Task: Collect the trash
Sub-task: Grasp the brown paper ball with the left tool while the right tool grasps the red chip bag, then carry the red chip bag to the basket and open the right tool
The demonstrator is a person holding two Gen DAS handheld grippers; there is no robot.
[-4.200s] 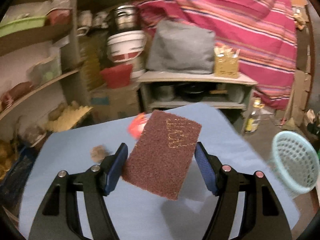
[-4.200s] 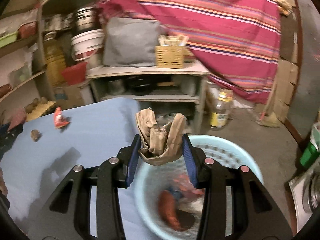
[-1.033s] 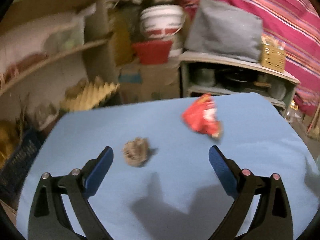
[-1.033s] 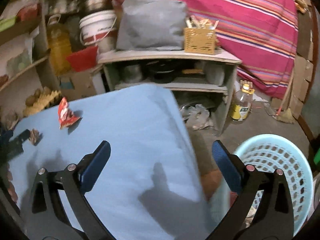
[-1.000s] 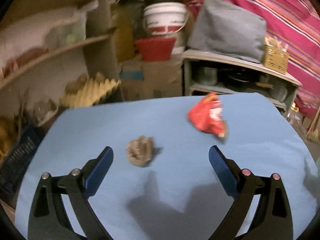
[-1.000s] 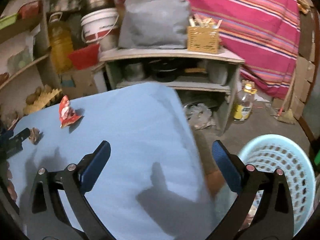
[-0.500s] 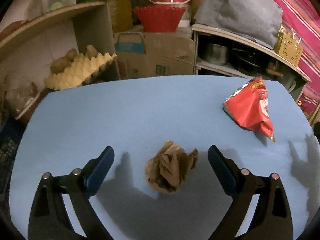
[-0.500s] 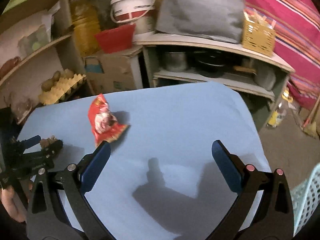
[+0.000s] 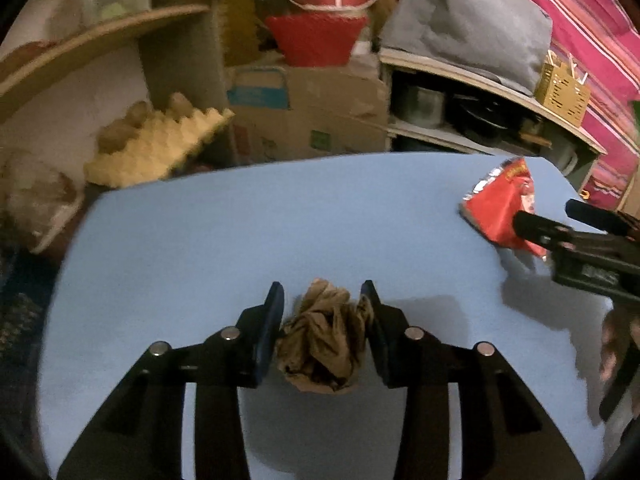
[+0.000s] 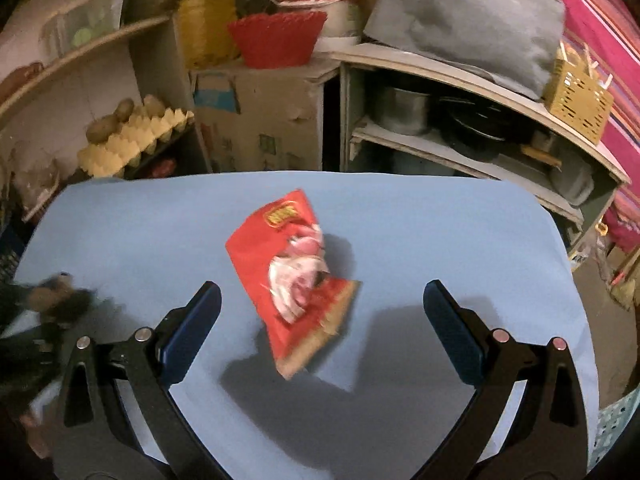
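Now your left gripper (image 9: 322,300) closing, crumpled brown paper wad (image 9: 322,340) between fingers, pads about touching; soft wad may squirt out or crush loose. Right gripper (image 10: 322,312) fingers wide apart around red snack wrapper (image 10: 290,272) mid tabletop (image 10: 440,224); thin foil may slide under pads. Tabletop bare elsewhere, far edge close to shelves; basket rim (image 10: 614,420) low right.

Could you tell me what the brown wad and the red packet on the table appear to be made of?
Brown wad: likely crumpled paper, matte, with stiff creases and folds; thin cloth is possible. Red packet: probably glossy plastic film, printed outside, with a silvery lining at its torn mouth in the left wrist view.
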